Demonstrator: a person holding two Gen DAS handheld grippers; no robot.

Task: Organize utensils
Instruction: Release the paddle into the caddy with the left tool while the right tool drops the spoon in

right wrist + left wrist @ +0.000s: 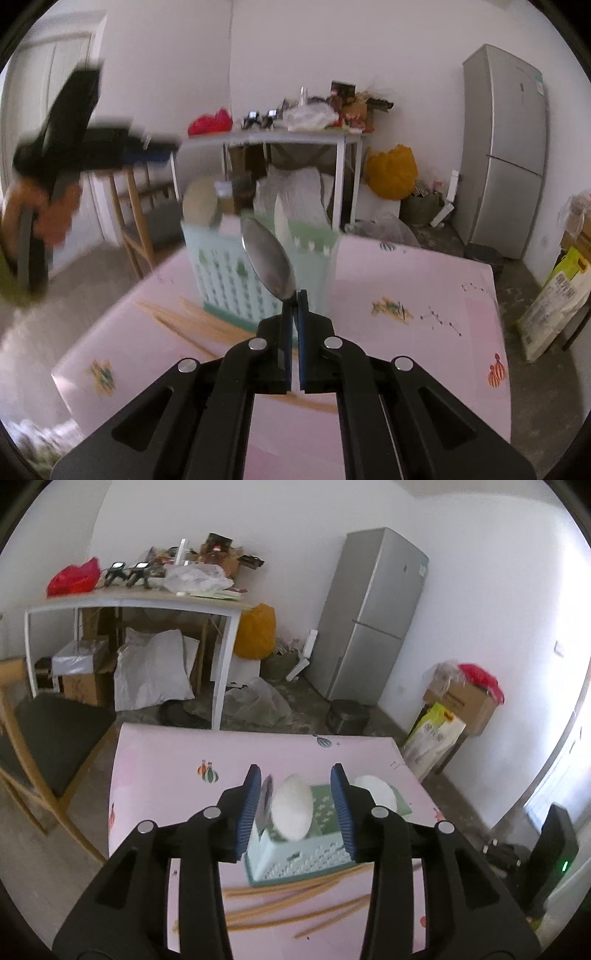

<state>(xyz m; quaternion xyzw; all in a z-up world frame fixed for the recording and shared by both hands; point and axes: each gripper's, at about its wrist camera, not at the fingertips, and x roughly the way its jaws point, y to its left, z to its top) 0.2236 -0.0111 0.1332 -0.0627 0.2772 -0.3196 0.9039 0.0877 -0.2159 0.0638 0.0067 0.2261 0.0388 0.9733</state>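
Your right hand-held gripper [294,295], low in the centre of the right wrist view, has its jaws pinched tight on the neck of a shiny metal spoon [268,258], whose bowl tilts up and left in front of the pale green perforated plastic utensil holder [225,273]. Your left hand-held gripper [295,775] hangs with jaws spread wide and empty above that holder [295,860], which stands on the pink-covered bench [166,760] just beside loose wooden chopsticks [295,904].
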